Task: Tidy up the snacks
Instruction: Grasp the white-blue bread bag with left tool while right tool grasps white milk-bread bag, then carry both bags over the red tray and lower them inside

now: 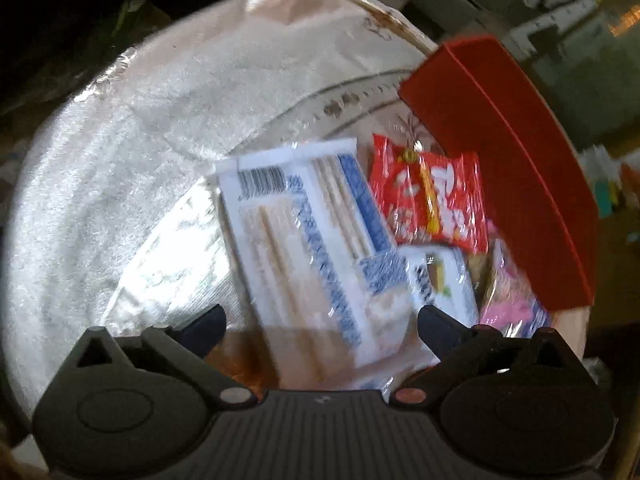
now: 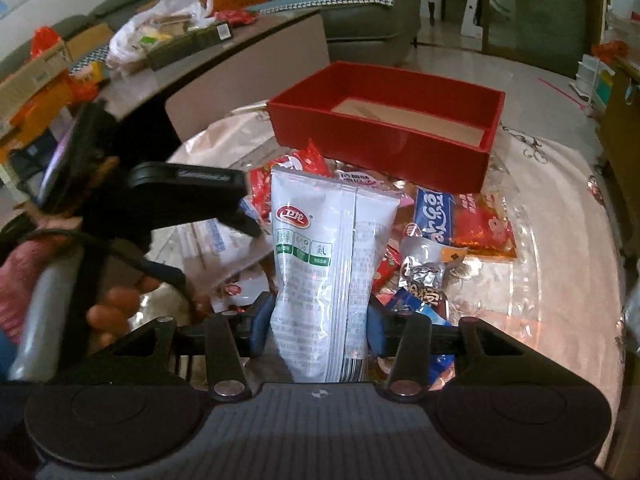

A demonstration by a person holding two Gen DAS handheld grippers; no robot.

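My right gripper (image 2: 316,330) is shut on a tall white snack pouch (image 2: 330,256) with a red logo, held upright above the snack pile. A red open box (image 2: 380,148) stands behind the pile on the round table. My left gripper (image 1: 322,328) is open and empty, hovering just over a white-and-blue wafer pack (image 1: 304,240). It also shows in the right wrist view (image 2: 240,216), at the left of the pile. A red candy pack (image 1: 432,200) lies beside the wafers, with the red box (image 1: 508,168) at the right.
Several loose packets lie on the table: a blue bar (image 2: 434,216), a red flat pack (image 2: 484,228), a foil-wrapped sweet (image 2: 424,272). The table wears a shiny cloth (image 1: 160,140). A cluttered counter (image 2: 168,52) stands at the back left.
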